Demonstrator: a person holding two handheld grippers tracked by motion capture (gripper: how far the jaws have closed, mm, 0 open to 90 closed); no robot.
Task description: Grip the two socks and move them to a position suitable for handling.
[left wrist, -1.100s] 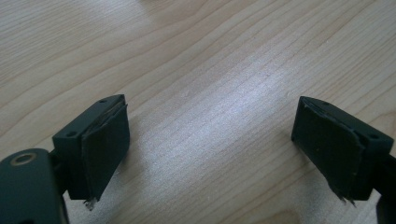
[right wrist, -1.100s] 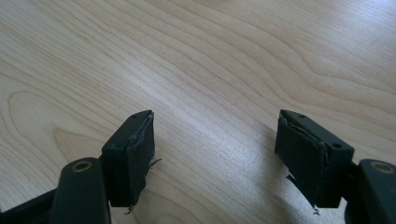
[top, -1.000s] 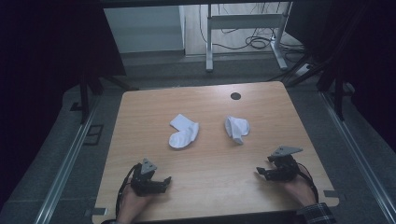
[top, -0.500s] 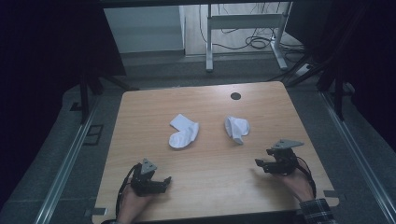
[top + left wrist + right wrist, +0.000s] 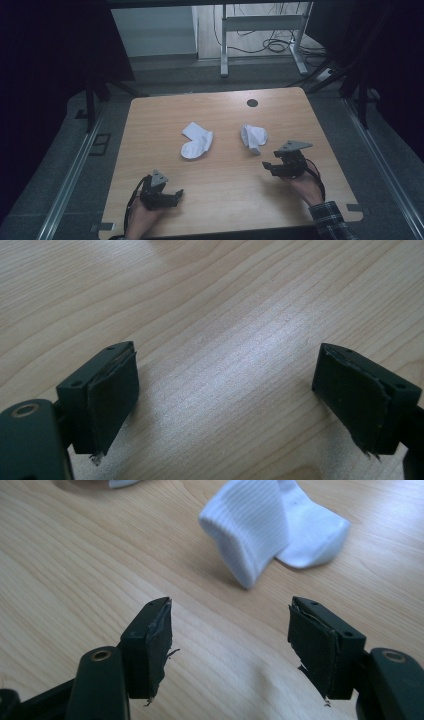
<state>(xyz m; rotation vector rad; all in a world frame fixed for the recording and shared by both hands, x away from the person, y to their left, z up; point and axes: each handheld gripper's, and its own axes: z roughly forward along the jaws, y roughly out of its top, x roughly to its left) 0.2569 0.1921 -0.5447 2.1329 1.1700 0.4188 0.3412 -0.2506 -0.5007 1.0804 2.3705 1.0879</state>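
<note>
Both grippers, left gripper point(image 5: 172, 195) and right gripper point(image 5: 267, 166), open, empty; folded sock point(image 5: 272, 527) near right.

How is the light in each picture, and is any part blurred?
High view: dim, the surroundings nearly black, the table lit. Left gripper view: pale glare on the wood between the jaws, sharp grain. Right gripper view: bright and even, the sock casts a soft shadow, its far edge slightly soft.

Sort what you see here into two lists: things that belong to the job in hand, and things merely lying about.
In the job:
right sock, nearest the open right gripper
left sock
open left gripper

Lying about:
cables on the floor
metal frame
</note>
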